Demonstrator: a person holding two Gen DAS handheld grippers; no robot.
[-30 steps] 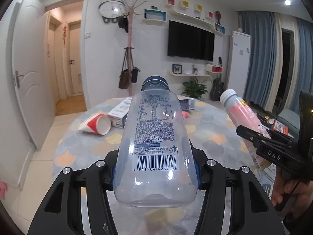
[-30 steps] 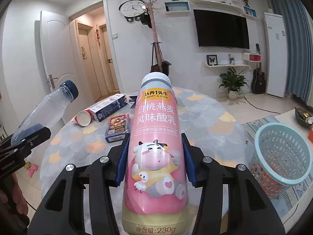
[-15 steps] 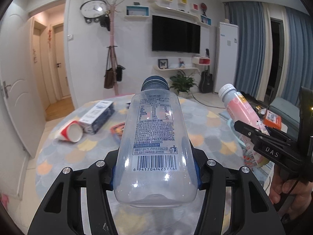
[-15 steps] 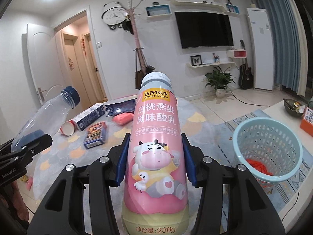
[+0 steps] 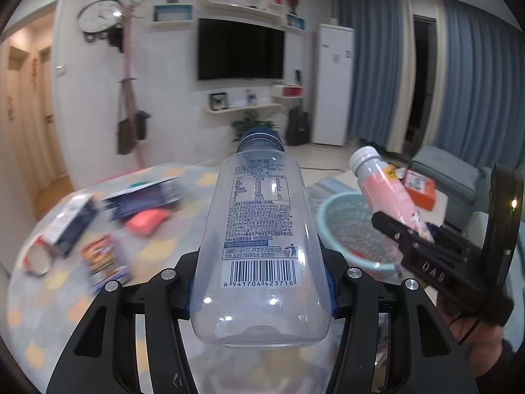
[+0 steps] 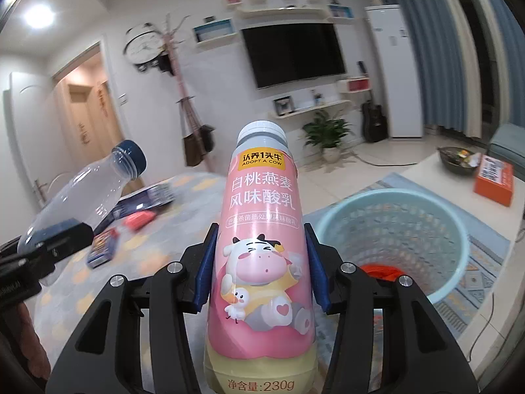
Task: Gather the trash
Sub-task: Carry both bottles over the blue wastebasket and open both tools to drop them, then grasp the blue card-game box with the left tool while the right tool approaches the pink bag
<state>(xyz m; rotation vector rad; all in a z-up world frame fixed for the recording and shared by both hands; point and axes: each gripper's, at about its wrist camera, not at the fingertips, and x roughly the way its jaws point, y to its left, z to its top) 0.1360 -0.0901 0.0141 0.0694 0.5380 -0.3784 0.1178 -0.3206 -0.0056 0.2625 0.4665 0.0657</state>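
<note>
Jaws clamp two bottles, left clear bottle, right pink bottle, one basket.

A home living room: wall-mounted television, coat rack, wall clock, guitar.

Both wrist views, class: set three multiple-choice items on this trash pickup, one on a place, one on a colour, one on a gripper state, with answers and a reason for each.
1. Where is the basket?
A. on the table
B. on the floor beside the table
C. on the sofa

2. What colour is the clear bottle's cap?
A. dark blue
B. red
C. white

3. What is the right gripper doing?
A. open, holding nothing
B. shut on the pink bottle
C. shut on a paper cup

Answers: 1 B, its base sits on the rug below table level; 2 A, the cap shows dark blue in both views; 3 B, both pads press the bottle's sides.
</note>
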